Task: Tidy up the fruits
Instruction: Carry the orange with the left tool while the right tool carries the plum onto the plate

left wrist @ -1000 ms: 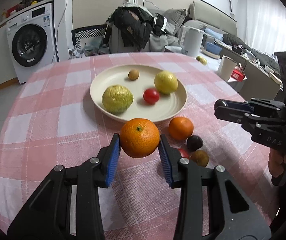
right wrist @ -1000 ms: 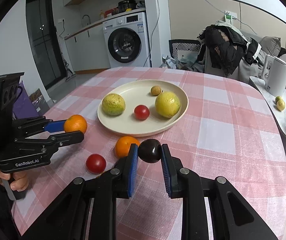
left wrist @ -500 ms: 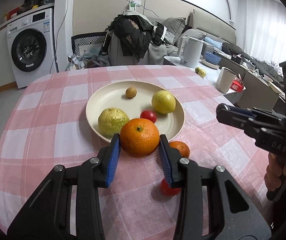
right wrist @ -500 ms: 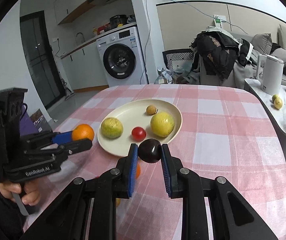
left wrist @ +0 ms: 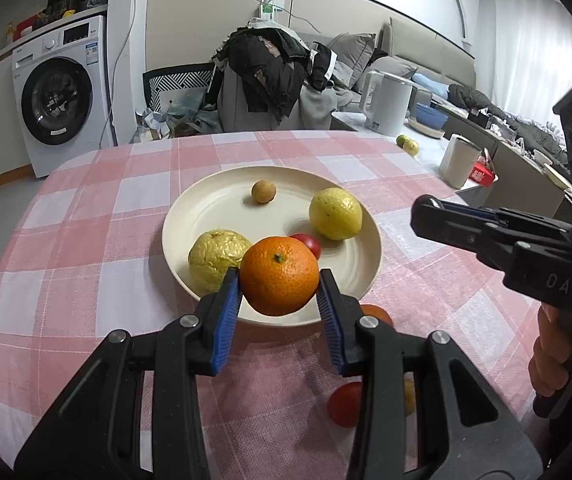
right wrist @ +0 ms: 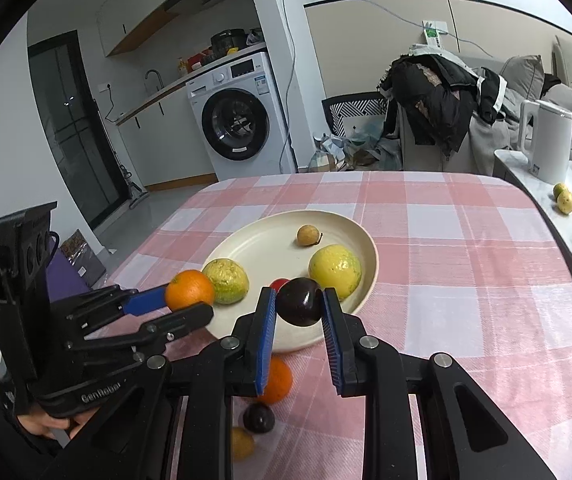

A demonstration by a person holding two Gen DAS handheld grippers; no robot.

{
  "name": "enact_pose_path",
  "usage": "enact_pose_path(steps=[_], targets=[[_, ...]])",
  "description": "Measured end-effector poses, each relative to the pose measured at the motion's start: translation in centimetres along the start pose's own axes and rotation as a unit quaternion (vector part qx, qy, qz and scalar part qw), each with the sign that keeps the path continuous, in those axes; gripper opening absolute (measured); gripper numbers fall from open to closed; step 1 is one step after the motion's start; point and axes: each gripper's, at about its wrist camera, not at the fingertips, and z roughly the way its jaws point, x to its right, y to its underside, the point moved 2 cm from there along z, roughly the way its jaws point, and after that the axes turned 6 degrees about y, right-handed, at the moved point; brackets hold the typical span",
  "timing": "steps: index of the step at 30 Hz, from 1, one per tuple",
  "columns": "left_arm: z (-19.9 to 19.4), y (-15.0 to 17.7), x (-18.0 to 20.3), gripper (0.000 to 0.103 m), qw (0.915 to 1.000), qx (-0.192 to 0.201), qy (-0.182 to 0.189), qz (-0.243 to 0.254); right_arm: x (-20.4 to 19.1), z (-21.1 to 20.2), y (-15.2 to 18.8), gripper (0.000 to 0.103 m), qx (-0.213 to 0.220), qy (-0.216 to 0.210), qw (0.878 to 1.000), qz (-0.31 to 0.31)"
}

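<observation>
My left gripper is shut on an orange held above the near rim of the cream plate. My right gripper is shut on a dark plum, also over the plate's near edge. On the plate lie a wrinkled yellow-green fruit, a yellow lemon, a red tomato and a small brown fruit. In the right wrist view the left gripper with its orange shows at the left.
Loose fruits lie on the pink checked tablecloth near me: a second orange, a dark plum, a yellow fruit and a red tomato. A side counter with a white kettle stands to the right.
Both grippers have carried their fruits forward from above the loose fruits on the cloth to over the plate's near rim. Each grip stays shut.
</observation>
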Motion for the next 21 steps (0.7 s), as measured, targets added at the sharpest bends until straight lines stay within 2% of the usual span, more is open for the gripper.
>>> enact_pose_path(steps=[21], targets=[[5.1,0.0,-2.4,0.035,0.9989,-0.047,0.004,-0.001,0.4,4.8,0.5,0.024,-0.045,0.006,0.999,0.007]])
